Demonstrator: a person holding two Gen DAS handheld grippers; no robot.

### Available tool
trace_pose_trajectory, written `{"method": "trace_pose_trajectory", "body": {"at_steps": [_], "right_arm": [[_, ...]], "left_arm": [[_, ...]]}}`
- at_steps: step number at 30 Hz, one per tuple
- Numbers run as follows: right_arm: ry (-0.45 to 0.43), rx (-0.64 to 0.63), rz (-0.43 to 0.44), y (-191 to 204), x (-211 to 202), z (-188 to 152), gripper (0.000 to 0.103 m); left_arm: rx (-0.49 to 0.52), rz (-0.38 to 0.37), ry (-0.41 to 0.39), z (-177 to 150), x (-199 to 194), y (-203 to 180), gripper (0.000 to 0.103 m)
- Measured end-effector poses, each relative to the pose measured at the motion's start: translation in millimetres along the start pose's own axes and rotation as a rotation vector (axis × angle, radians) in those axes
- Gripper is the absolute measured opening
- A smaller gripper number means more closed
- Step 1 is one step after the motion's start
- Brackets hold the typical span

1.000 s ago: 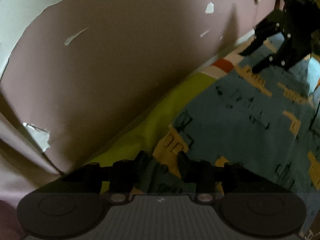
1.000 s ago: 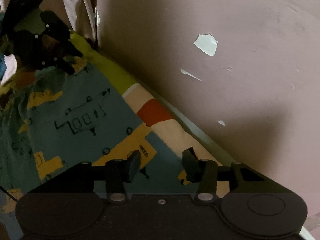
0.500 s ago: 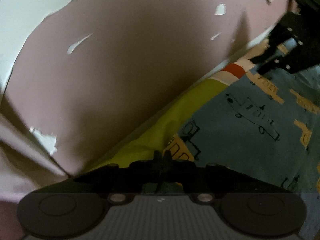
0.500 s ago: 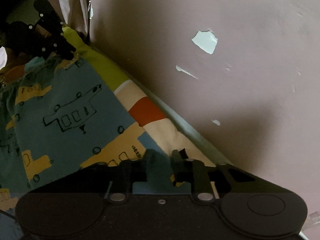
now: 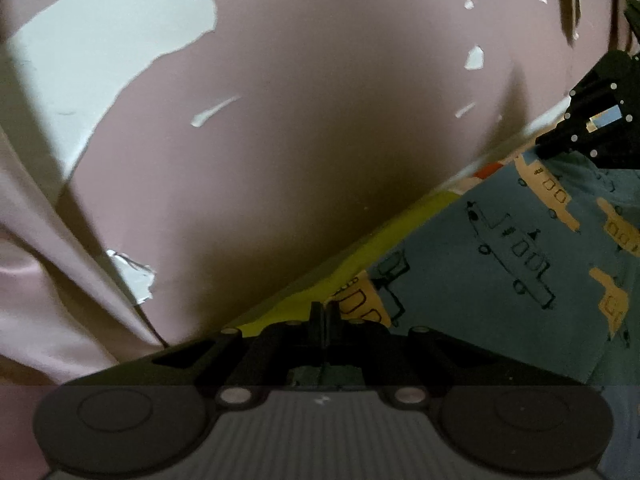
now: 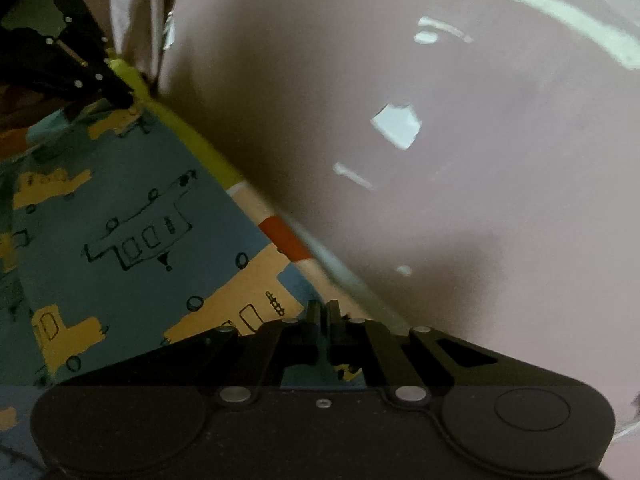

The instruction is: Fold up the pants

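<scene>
**Both grippers pinched on the far edge of the pants**

The blue cotton pants printed with yellow trucks and black-outlined planes (image 5: 508, 248) lay spread on a bed, close to a pink wall with flaking paint (image 5: 320, 120). Their stretched edge ran alongside the wall, from the left gripper (image 5: 322, 314) to the right gripper (image 6: 323, 312), so the visible cloth lay with its long side parallel to the wall. Which end was the waist and which the legs could not be told; the cloth ran out of both views.

The left gripper's fingers were pressed together on the pants' edge, beside a lime-green strip of bedding (image 5: 352, 264). The right gripper's fingers were likewise nearly closed, with cloth pinched between them, next to a cream and orange-red patch of bedding (image 6: 286, 236).

Each camera saw the other gripper only in part, dark and at the frame's edge. A pale pink curtain (image 5: 36, 272) hung at the left. The right wrist view was blurred, and both were dim.
</scene>
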State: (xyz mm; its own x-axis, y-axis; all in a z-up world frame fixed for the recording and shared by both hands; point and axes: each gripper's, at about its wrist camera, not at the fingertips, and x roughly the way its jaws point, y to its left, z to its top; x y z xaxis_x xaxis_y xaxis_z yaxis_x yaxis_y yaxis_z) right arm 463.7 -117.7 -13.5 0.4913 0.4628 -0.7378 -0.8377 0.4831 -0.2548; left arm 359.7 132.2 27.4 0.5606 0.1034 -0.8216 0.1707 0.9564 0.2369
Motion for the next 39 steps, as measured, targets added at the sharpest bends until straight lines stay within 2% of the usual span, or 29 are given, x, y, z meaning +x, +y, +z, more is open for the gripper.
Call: {"method": "trace_pose_trajectory", "body": {"at_steps": [4,7,12,20,23,28,34,37,39], "right_arm": [[-0.063,-0.009,-0.103,-2.1,0.8,6.0,0.000],[-0.082,-0.005,-0.166,-0.1,15.0,12.2,0.000],[-0.035,0.013,-0.140,0.7,36.2,10.7,0.001],[-0.078,0.054,-0.125,-9.5,18.1,8.3,0.001],[-0.121,0.073,-0.129,-7.9,-2.3,5.2,0.001],[-0.194,0.070,-0.139,-3.7,-53.2,-18.3,0.000],[-0.261,0.072,-0.084,13.8,-101.9,-27.5,0.000],[-0.235,0.024,-0.047,28.1,-101.7,-28.2,0.000],[-0.214,-0.029,-0.035,35.5,-90.2,-25.6,0.008]], "left_arm": [[-0.039,0.047,-0.044,3.8,-6.6,6.0,0.000],[-0.078,0.088,-0.034,8.7,0.6,7.1,0.000],[-0.076,0.096,0.006,11.5,16.4,6.2,0.000],[-0.097,0.090,-0.026,12.5,9.6,7.1,0.000],[-0.094,0.088,-0.054,5.1,-0.4,3.8,0.000],[-0.087,0.063,-0.123,-5.7,-30.3,2.7,0.000],[-0.068,0.045,-0.187,-21.2,-70.8,-7.9,0.000],[-0.023,0.070,-0.198,-32.6,-86.6,-21.8,0.000],[-0.017,0.080,-0.203,-36.9,-93.1,-28.7,0.000]]}}
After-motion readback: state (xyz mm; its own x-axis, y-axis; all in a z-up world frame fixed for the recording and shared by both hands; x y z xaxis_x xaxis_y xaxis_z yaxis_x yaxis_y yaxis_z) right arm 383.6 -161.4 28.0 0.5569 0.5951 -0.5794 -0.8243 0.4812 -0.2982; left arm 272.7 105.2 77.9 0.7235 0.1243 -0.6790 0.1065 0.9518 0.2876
